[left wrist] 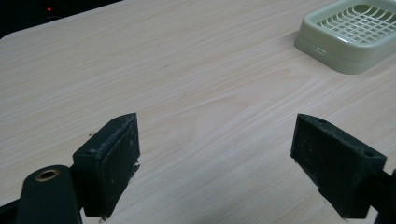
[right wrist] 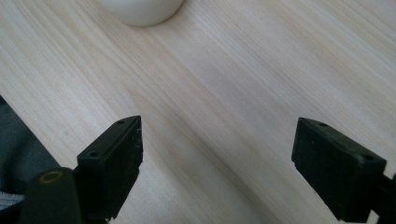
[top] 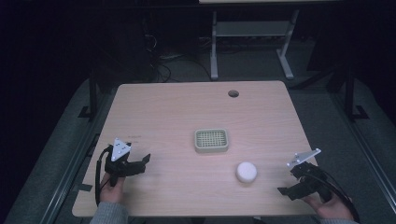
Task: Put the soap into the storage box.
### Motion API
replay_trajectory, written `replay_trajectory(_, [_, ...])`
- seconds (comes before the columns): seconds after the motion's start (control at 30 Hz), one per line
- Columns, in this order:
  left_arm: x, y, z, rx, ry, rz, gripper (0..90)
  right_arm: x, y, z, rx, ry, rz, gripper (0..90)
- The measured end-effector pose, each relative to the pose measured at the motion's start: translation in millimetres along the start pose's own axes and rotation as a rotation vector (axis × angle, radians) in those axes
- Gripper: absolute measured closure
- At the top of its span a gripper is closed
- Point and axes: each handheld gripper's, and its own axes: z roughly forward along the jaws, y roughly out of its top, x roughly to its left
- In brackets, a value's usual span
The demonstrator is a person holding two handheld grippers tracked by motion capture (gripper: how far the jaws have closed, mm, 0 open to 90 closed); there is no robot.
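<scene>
Hands at the near edge of the desk (top: 187,107), one per side. Your left gripper (top: 140,162) sits at the near left corner, grey plate on top, jaws wide with bare wood between them. Your right gripper (top: 289,189) is at the near right corner, right by the desk edge, jaws also wide and holding nothing.

Just ahead and to the left of the right gripper lies the white round object (top: 246,172), flat on the desk, near the gripper but apart from it. High view shows it whole as a low puck-like disc. Right gripper view (right wrist: 217,140) catches just its lower edge (right wrist: 140,11) at the top of the picture, well past the jaw tips, plus a dark strip beyond the desk edge at lower left.

Farther in, about mid-desk, sits the pale green tray (top: 211,140) with a grid insert, apart from the white round object. Left gripper view (left wrist: 215,149) shows it up close at upper right (left wrist: 327,49): raised rim, rounded corners, white lattice inside, a small notch on the near wall. High view can't resolve that notch.

Far side of the desk has a round cable hole (top: 233,93). Beyond it, on the dark floor, white legs of another table (top: 214,46) and some cables.
</scene>
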Motion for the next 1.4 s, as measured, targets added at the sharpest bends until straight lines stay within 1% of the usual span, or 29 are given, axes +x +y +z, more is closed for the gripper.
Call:
replay_trajectory(0.1, [0.4,0.1,0.0,0.001,-0.001,0.0,15.2,0.3,5.9,0.6,0.017,0.008,-0.01,15.8])
replay_trajectory(0.17, [0.5,0.1,-0.2,0.001,0.0,0.0,15.2,1.4,9.7,-0.2,0.025,0.016,-0.008,15.8])
replay_trajectory(0.23, [0.5,0.1,-0.5,-0.003,0.0,-0.003,15.2,3.1,13.7,-0.8,0.023,0.008,-0.023,15.8])
replay_trajectory(0.33, [0.7,-0.1,-0.4,-0.005,0.001,-0.005,15.2,4.9,19.7,-1.0,0.032,0.017,-0.032,15.7])
replay_trajectory(0.57, [0.9,-0.1,-0.5,-0.009,0.001,-0.008,15.2,9.3,30.8,1.3,0.045,0.017,-0.064,15.8])
replay_trajectory(0.6, [1.0,0.1,-0.7,-0.007,0.001,-0.006,15.2,10.0,32.5,1.3,0.048,0.02,-0.06,15.7])
replay_trajectory(0.73, [1.5,-0.2,-0.8,-0.009,0.002,-0.011,15.2,11.2,39.6,2.3,0.064,0.027,-0.075,15.7])
replay_trajectory(0.97, [1.0,0.1,-0.5,-0.01,0.001,-0.008,15.2,15.1,52.2,5.0,0.07,0.03,-0.105,14.5])
replay_trajectory(1.07, [1.4,0.0,-0.8,-0.01,0.002,-0.012,15.2,16.5,57.3,6.8,0.08,0.032,-0.107,14.5])
replay_trajectory(1.27, [1.9,0.0,-0.8,-0.009,0.003,-0.009,15.2,19.7,63.9,7.4,0.083,0.034,-0.125,14.5])
replay_trajectory(1.4, [1.6,0.0,-0.8,-0.011,0.003,-0.009,15.2,21.4,67.2,8.8,0.092,0.038,-0.129,14.5])
